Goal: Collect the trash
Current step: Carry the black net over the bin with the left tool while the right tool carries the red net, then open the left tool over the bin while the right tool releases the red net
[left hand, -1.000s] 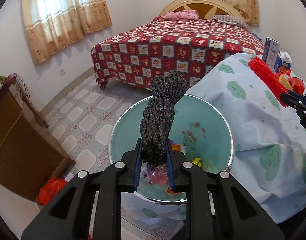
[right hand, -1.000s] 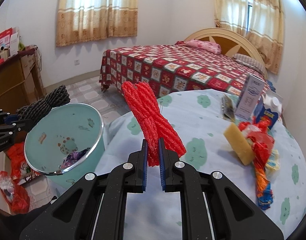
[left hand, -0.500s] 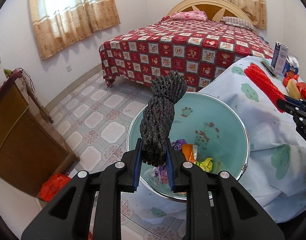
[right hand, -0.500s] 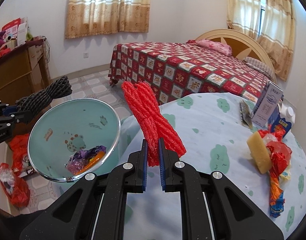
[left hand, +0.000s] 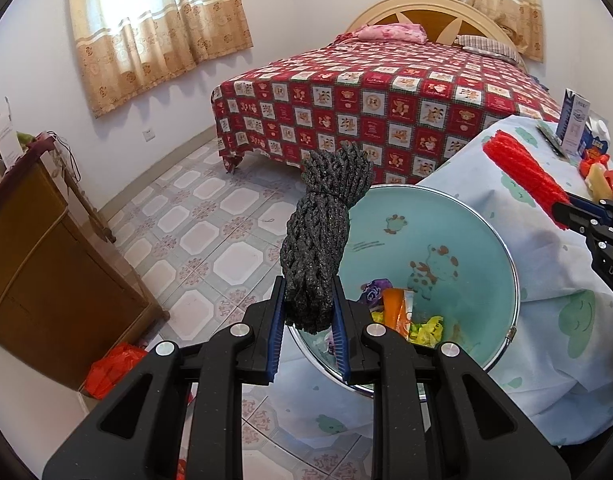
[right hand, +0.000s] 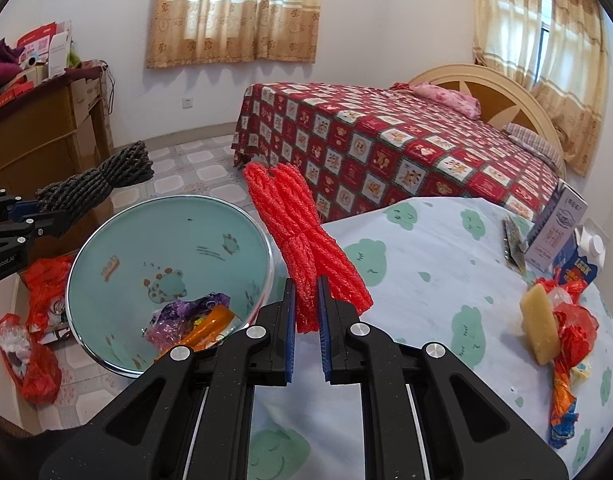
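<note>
In the left wrist view, the left claw (left hand: 308, 318) is clamped on the lower end of a dark grey rope bundle (left hand: 324, 236), which stands upright between its blue pads, above the near left rim of a teal trash bin (left hand: 446, 236). The bin sits on the tiled floor against the cloth-covered worktop (left hand: 546, 304) and holds a purple wrapper, an orange packet and yellow scraps. At the right edge, the right claw (left hand: 566, 210) grips a red rope bundle (left hand: 524, 178) over the worktop. In the right wrist view, the right claw (right hand: 306, 320) is closed on the base of the red rope bundle (right hand: 302, 244), which leans up and to the left over the worktop's edge (right hand: 426, 280), just beside the bin (right hand: 154, 240). The left claw (right hand: 38, 212) holds the grey bundle (right hand: 96, 188) beyond the bin's far left rim. A yellow sponge (right hand: 540, 330), red wrappers (right hand: 574, 324) and cartons (right hand: 556, 232) lie on the worktop to the right.
</note>
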The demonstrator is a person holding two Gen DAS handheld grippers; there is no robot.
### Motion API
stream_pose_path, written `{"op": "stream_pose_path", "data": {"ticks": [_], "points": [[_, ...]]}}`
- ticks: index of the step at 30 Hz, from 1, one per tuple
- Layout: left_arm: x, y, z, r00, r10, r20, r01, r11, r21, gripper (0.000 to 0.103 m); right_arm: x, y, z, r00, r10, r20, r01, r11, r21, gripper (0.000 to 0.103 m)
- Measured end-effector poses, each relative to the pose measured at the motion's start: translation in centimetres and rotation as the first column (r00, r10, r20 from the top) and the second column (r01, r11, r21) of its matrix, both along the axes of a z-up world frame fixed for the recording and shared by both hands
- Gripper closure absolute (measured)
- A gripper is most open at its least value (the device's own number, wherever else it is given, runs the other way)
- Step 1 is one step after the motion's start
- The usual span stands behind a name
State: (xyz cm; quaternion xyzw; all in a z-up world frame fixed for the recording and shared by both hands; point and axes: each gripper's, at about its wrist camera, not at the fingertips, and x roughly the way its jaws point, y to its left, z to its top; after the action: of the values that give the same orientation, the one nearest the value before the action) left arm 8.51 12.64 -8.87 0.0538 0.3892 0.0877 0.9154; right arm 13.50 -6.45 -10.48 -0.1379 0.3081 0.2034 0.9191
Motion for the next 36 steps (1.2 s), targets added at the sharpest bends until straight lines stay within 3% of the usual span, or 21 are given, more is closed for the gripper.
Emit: {"op": "stream_pose_path", "data": {"ticks": [36], "points": [[-0.2,0.9,-0.1,1.000,0.003,-0.003,-0.003,1.000,-0.018,0.082,-0.4,2.6,0.4,0.998,0.055,0.004,-0.055,0.998,-0.013,0.092]]}}
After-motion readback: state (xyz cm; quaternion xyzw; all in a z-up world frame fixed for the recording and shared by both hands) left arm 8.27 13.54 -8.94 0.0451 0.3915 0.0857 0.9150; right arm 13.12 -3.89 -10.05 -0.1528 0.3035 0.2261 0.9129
